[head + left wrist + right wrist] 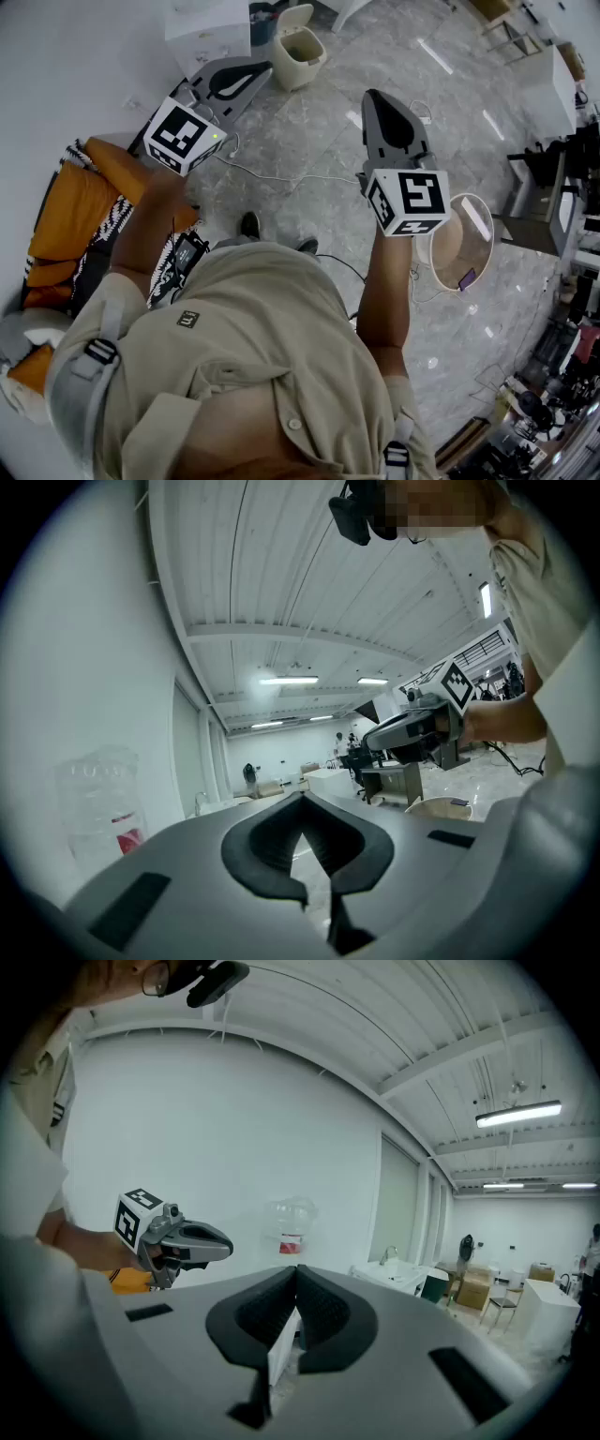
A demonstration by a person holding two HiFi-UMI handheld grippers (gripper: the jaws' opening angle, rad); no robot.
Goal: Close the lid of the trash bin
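Observation:
A beige trash bin [300, 54] stands on the marble floor ahead of me, its lid [293, 16] tipped up at the back. My left gripper [265, 68] is held level and points toward the bin from the left, well short of it; its jaws are shut with nothing between them. My right gripper [371, 96] is held out to the right of the bin, also apart from it, shut and empty. In the left gripper view my own jaws [302, 799] meet at the tips. In the right gripper view the pads [298, 1269] are pressed together.
A white water dispenser [206, 28] stands left of the bin against the wall. An orange seat [66, 216] lies at my left. A round beige table [459, 246] is at my right. A cable [281, 176] runs across the floor. Desks and chairs fill the right side.

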